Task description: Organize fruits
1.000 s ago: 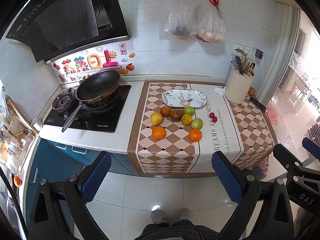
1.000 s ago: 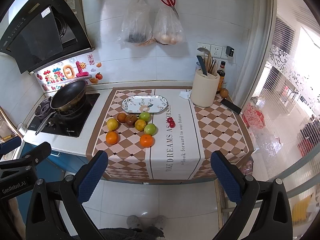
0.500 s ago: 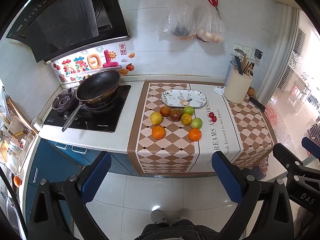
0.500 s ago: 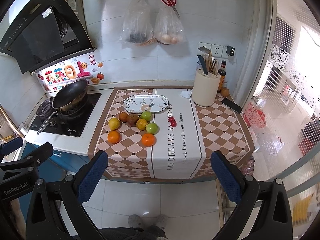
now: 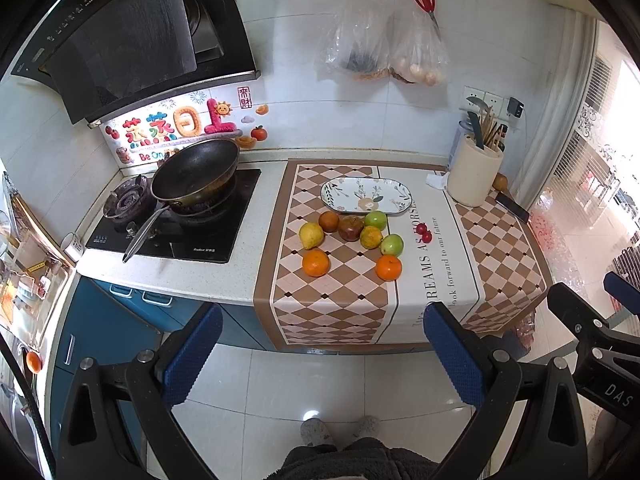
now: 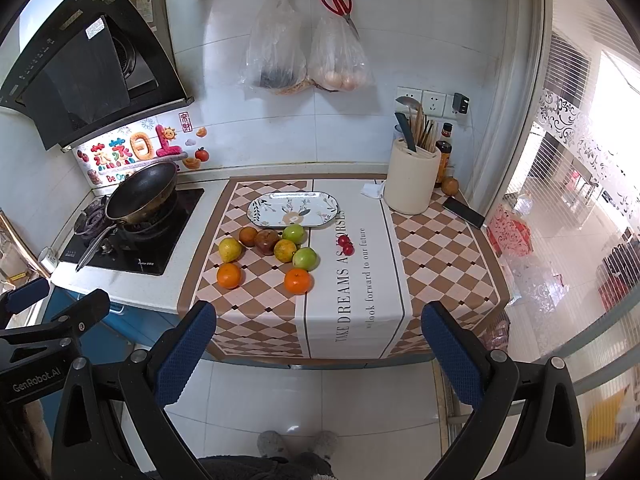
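Observation:
Several fruits lie in a cluster on the checked cloth: two oranges (image 5: 315, 263) (image 5: 388, 267), a yellow pear (image 5: 311, 235), two green apples (image 5: 391, 244), a dark red fruit (image 5: 351, 228) and small red cherries (image 5: 424, 232). An empty patterned oval plate (image 5: 366, 196) sits just behind them. The cluster also shows in the right wrist view, with an orange (image 6: 297, 281) nearest and the plate (image 6: 294, 209) behind. My left gripper (image 5: 320, 350) and right gripper (image 6: 316, 346) are both open and empty, held over the floor well in front of the counter.
A wok (image 5: 194, 176) sits on the hob at the left. A cream utensil holder (image 5: 474, 178) with knives, a bottle (image 6: 443, 156) and a phone (image 6: 463, 212) stand at the right back. Bags (image 6: 304, 56) and scissors hang on the wall.
The right wrist view has shifted slightly, the counter drifting right and nearer in frame. The left wrist view is nearly unchanged. Both grippers stay open.

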{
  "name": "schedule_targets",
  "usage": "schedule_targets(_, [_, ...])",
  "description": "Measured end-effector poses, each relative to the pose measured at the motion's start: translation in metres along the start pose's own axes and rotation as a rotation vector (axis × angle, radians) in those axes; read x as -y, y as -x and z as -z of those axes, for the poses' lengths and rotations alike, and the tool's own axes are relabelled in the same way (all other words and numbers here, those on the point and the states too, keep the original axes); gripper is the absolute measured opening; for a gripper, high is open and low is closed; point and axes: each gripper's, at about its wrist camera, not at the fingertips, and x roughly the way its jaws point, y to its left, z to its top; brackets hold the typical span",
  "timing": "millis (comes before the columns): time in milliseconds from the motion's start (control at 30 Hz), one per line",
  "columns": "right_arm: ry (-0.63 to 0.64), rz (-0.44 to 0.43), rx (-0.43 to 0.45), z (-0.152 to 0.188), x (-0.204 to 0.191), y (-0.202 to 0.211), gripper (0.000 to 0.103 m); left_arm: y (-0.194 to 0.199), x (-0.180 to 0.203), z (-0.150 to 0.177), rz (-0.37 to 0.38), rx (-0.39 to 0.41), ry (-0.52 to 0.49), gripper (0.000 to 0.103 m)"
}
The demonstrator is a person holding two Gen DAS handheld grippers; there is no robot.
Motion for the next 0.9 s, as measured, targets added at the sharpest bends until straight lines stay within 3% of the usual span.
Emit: schedule_targets(900, [-0.026,-0.026,-0.009,0.004,0.004,-0.007,0.103,0.011,0.007,-0.002,0.010,0.004,0.001,0.103])
